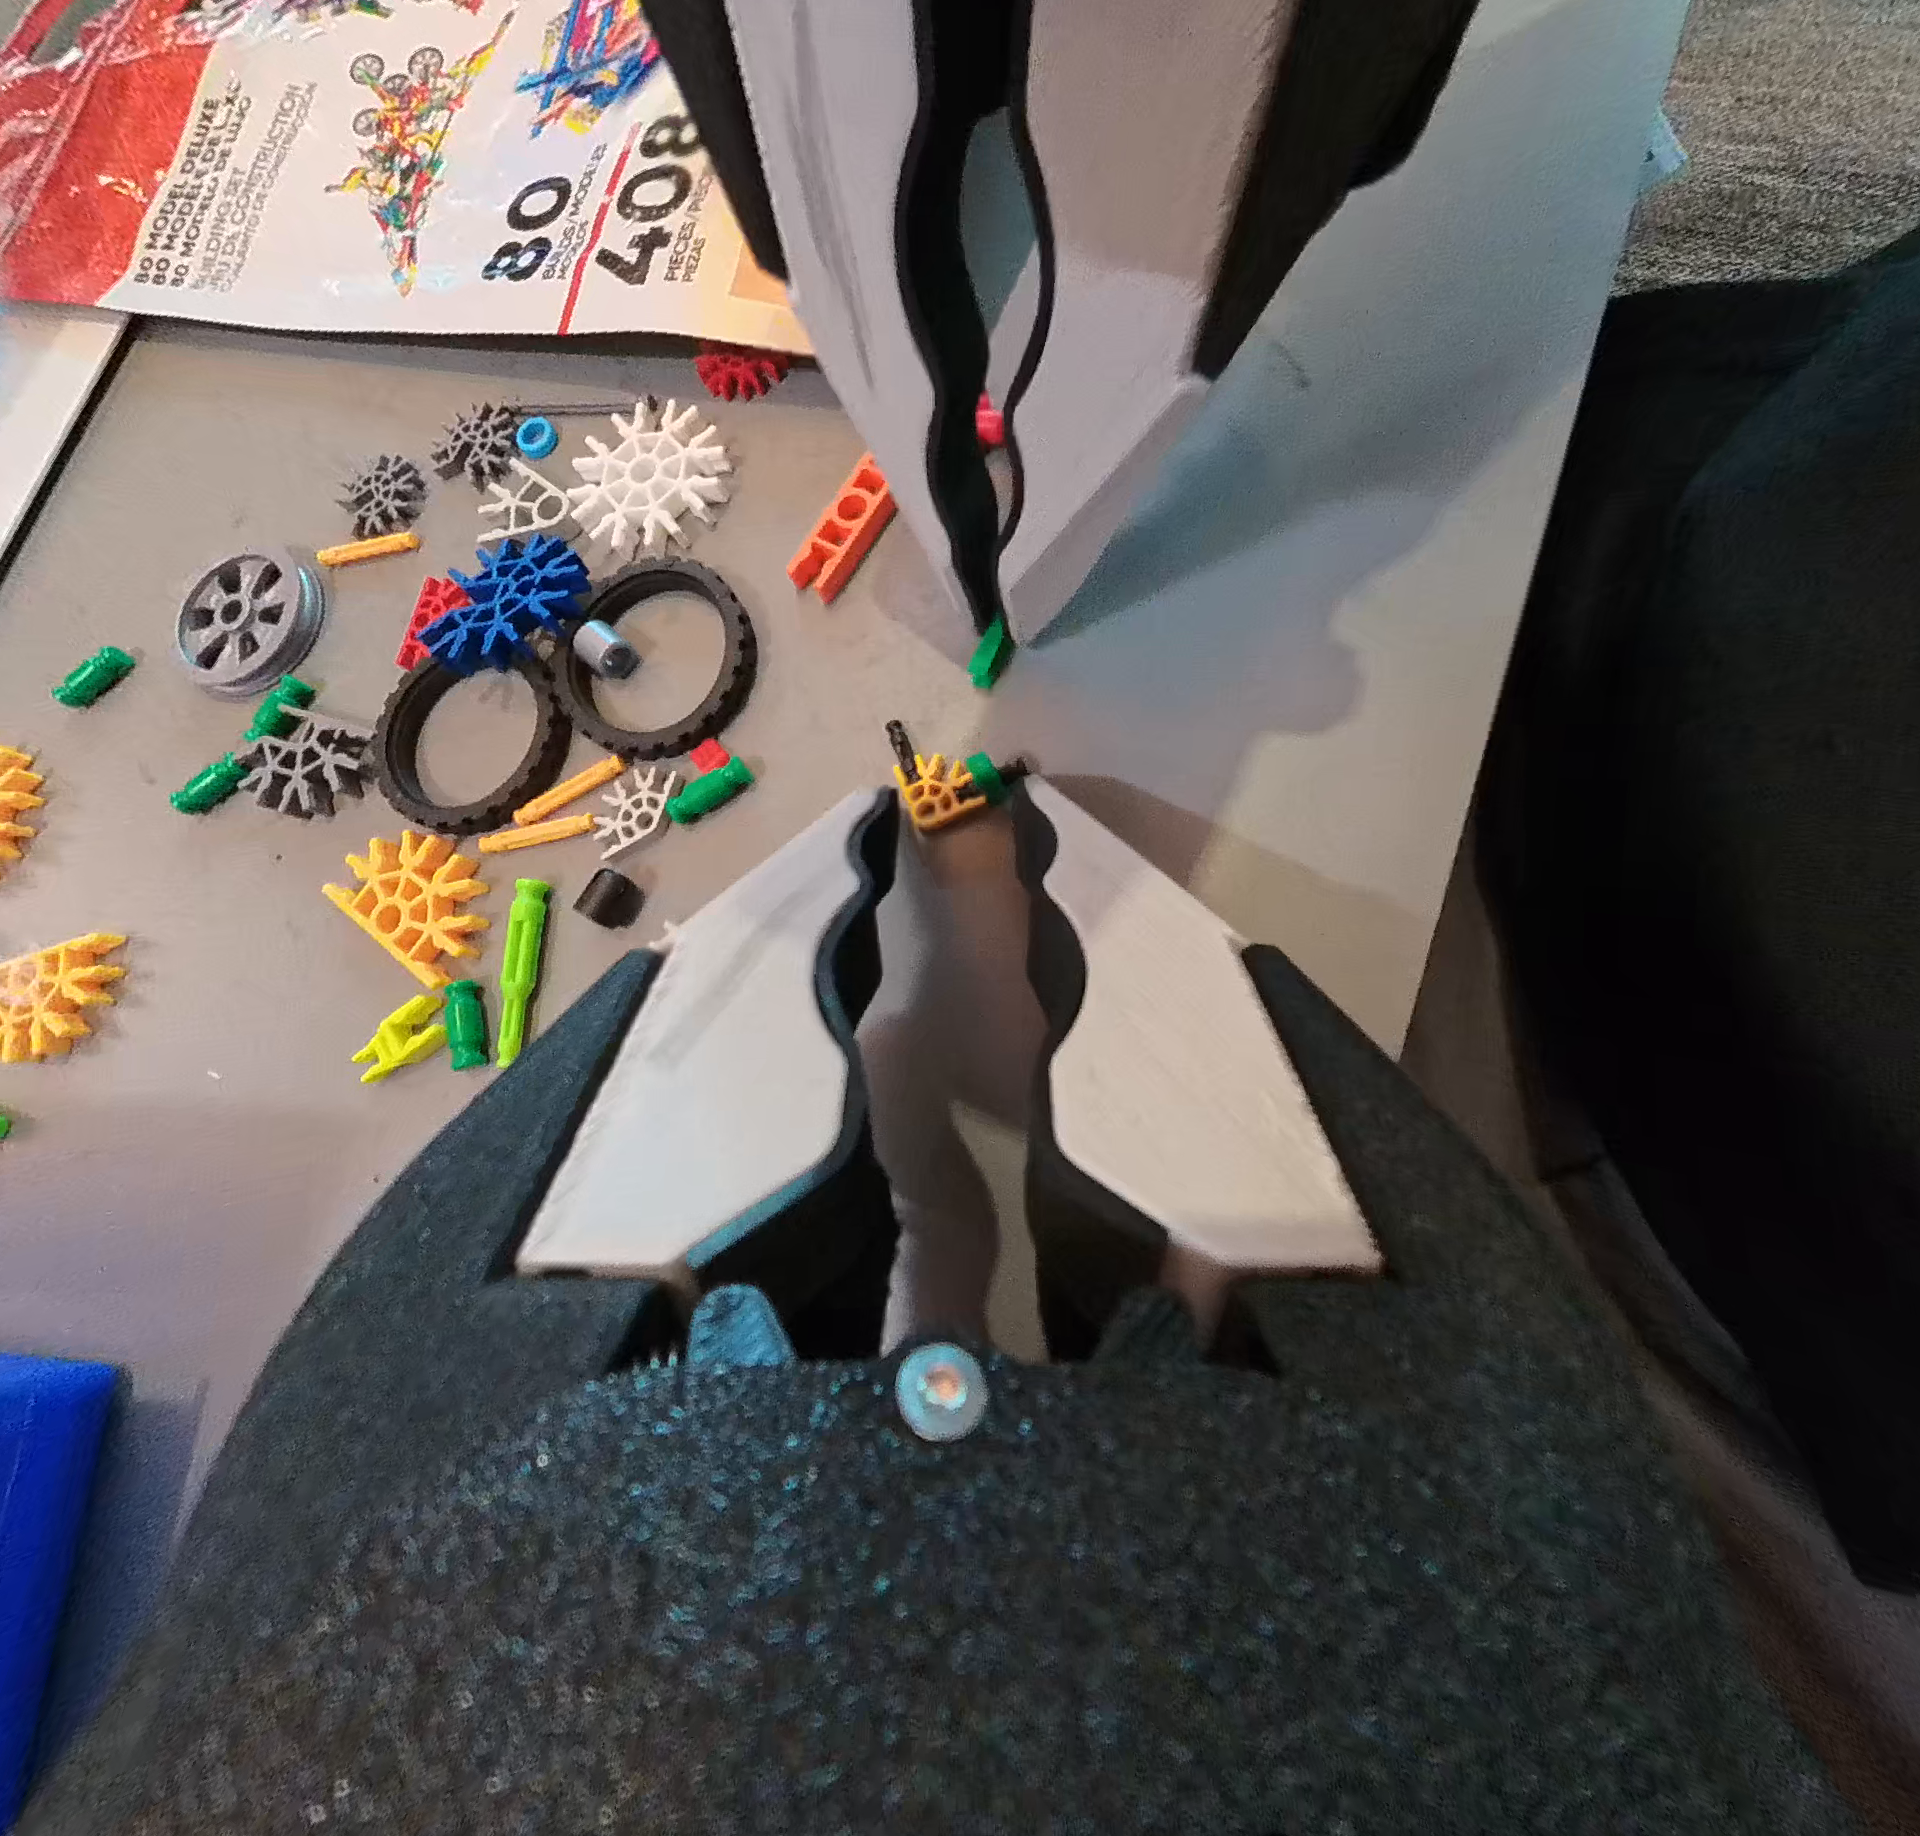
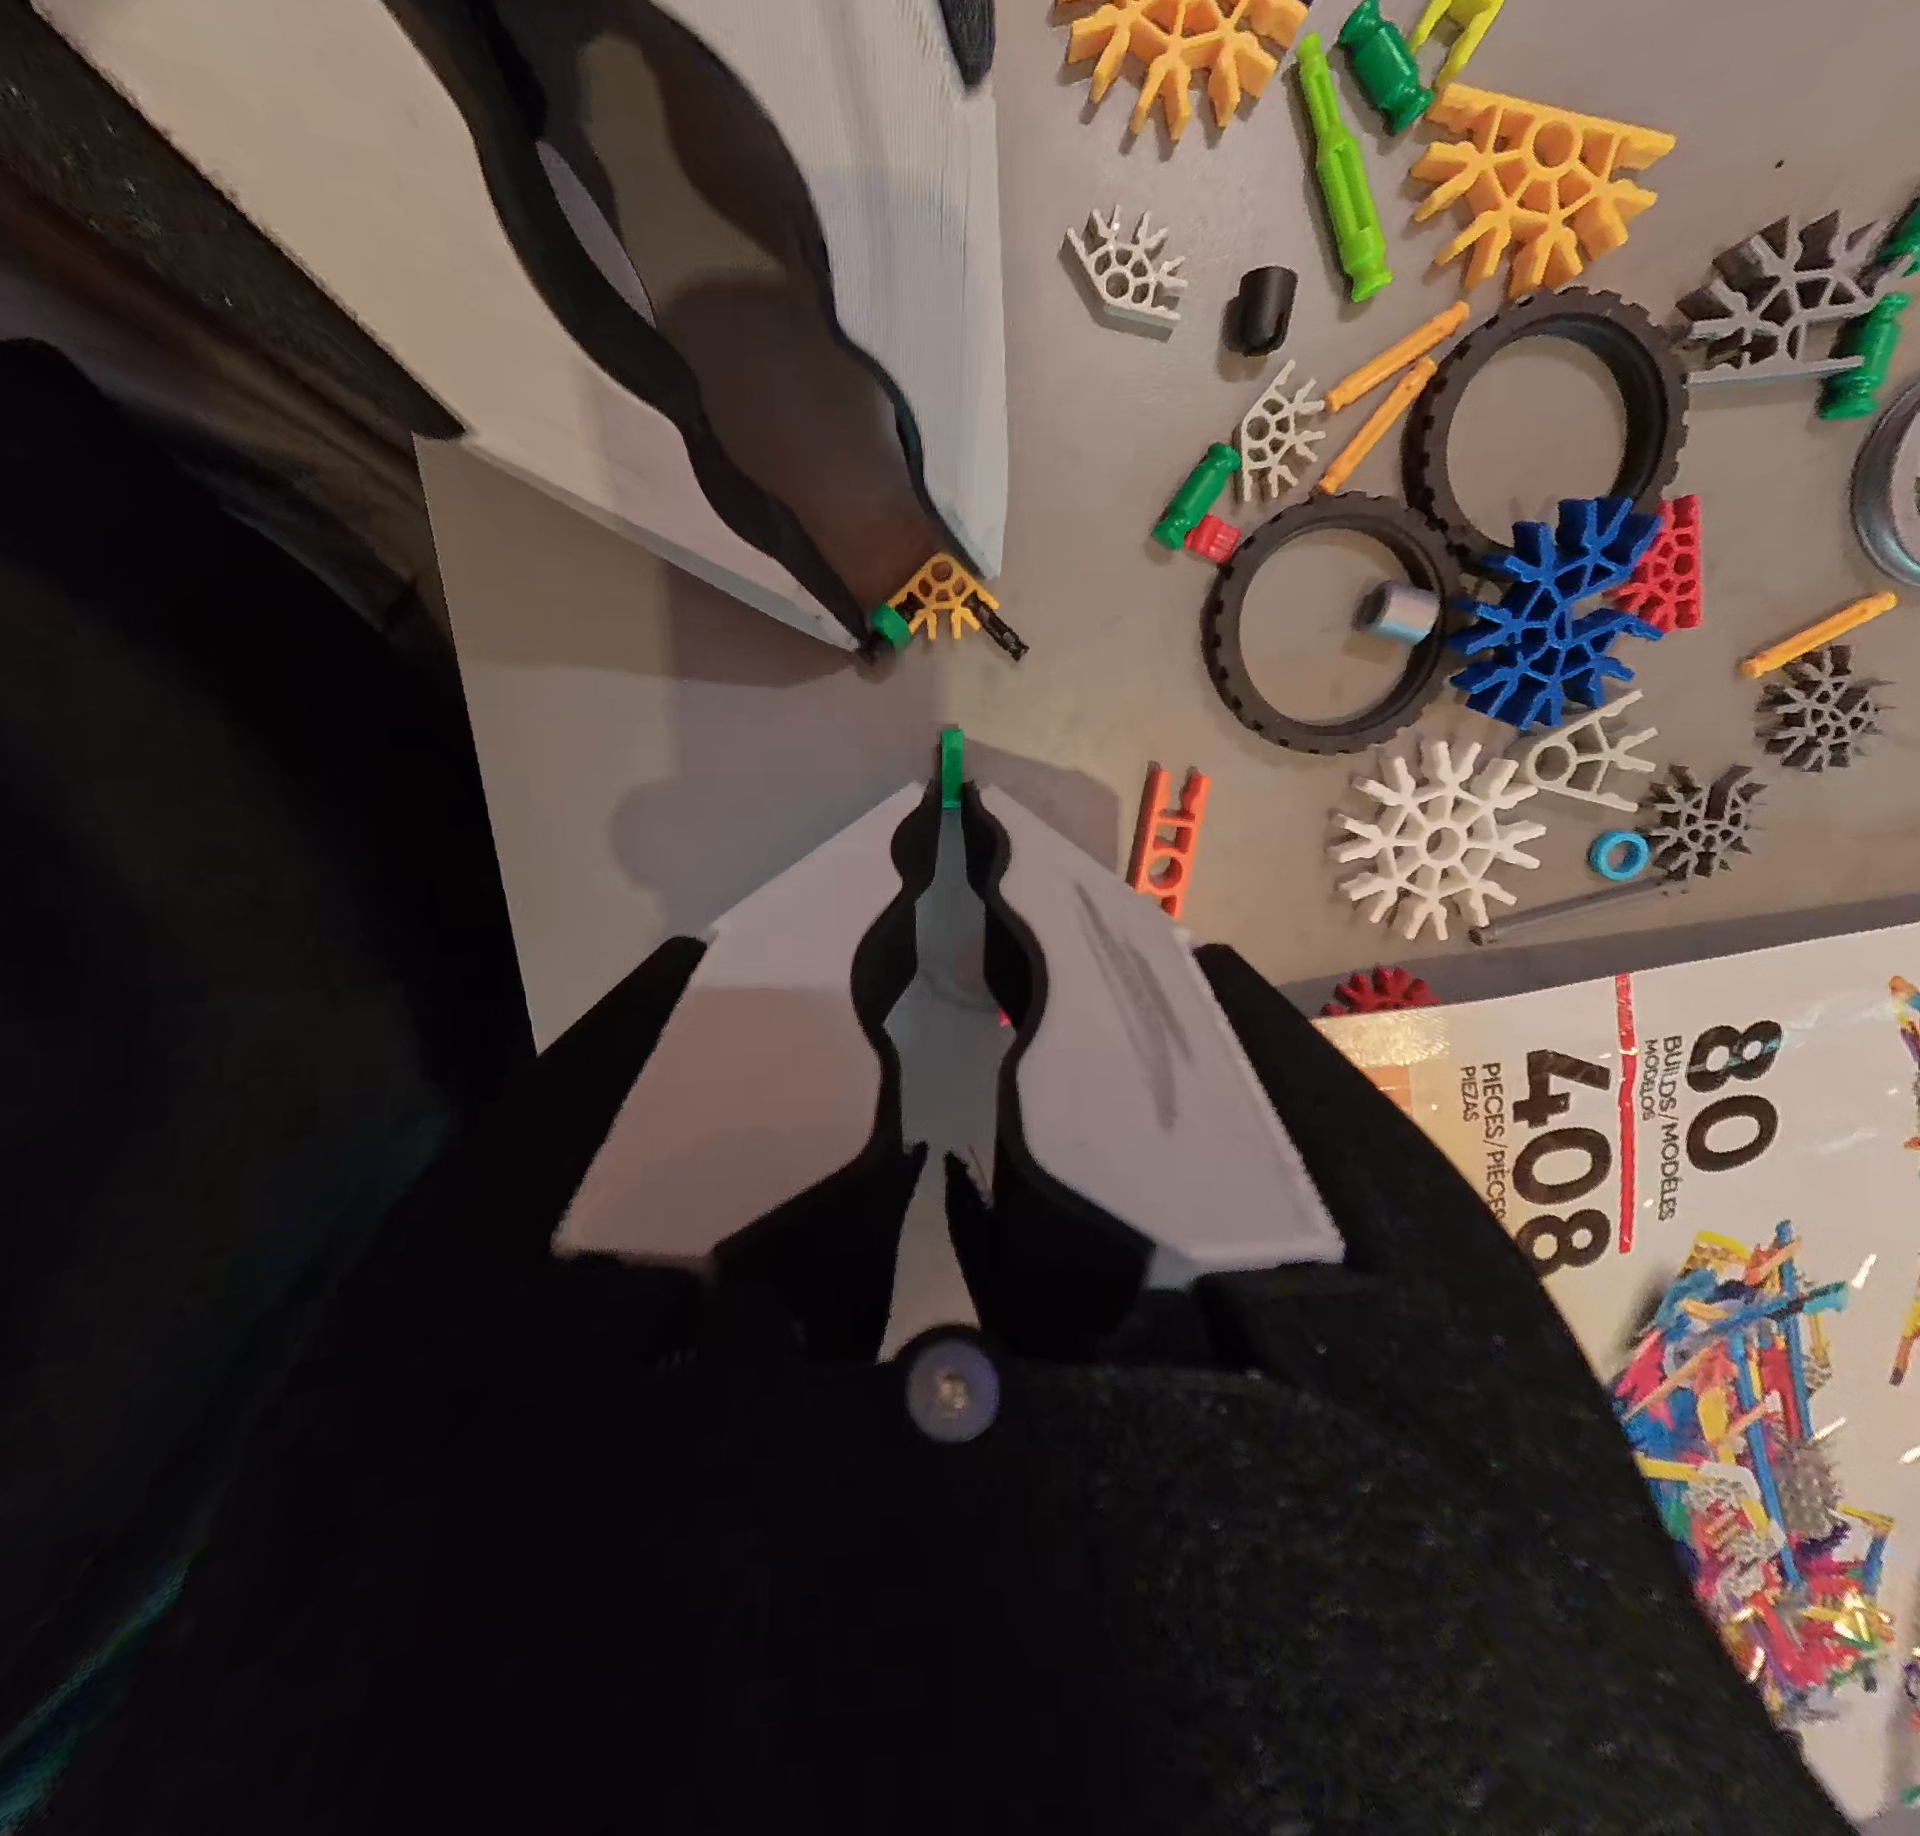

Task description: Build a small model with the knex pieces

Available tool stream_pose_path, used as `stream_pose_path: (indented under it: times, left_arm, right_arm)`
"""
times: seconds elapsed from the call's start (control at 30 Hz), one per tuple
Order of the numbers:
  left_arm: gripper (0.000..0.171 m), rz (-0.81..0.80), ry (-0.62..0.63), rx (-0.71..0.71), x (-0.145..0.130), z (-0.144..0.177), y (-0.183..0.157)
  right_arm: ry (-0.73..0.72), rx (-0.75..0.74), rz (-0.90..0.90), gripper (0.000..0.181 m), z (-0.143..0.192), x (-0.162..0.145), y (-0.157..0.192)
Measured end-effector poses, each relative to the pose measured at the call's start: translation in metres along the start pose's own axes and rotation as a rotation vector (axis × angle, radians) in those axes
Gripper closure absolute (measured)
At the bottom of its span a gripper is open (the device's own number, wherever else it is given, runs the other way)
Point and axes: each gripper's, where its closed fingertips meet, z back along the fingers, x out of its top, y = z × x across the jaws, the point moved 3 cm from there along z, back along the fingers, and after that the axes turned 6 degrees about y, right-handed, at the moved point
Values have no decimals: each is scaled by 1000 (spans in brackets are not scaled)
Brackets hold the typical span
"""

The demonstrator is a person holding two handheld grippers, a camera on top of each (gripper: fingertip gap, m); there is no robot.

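Left gripper (image 1: 961, 799) jaws pinch small yellow plastic fan connector (image 1: 935, 791) with green clip — held above grey table (image 1: 1299, 560), centre. Right gripper (image 2: 951, 799) jaws pinch short green plastic rod (image 2: 950, 766), tip aimed at connector, just apart. Loose parts left.

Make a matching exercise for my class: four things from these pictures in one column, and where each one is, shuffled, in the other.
Things
1. green rod
2. small yellow connector
3. silver tube
4. blue snowflake piece

Places
A. lying inside a black tyre
B. pinched in the right gripper
C. resting on a tyre and a red piece
D. pinched in the left gripper

Pairs: 1-B, 2-D, 3-A, 4-C
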Motion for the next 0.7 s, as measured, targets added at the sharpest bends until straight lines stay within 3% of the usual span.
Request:
stream_pose_path:
  times: [0.03,0.7]
  left_arm:
    - [152,4,2,3,1,-1,0]
    - [160,-11,12,79,7,-5,-6]
  right_arm:
    - [-6,2,-3,177,0,1,0]
    - [-70,-20,-143,179,-4,10,-5]
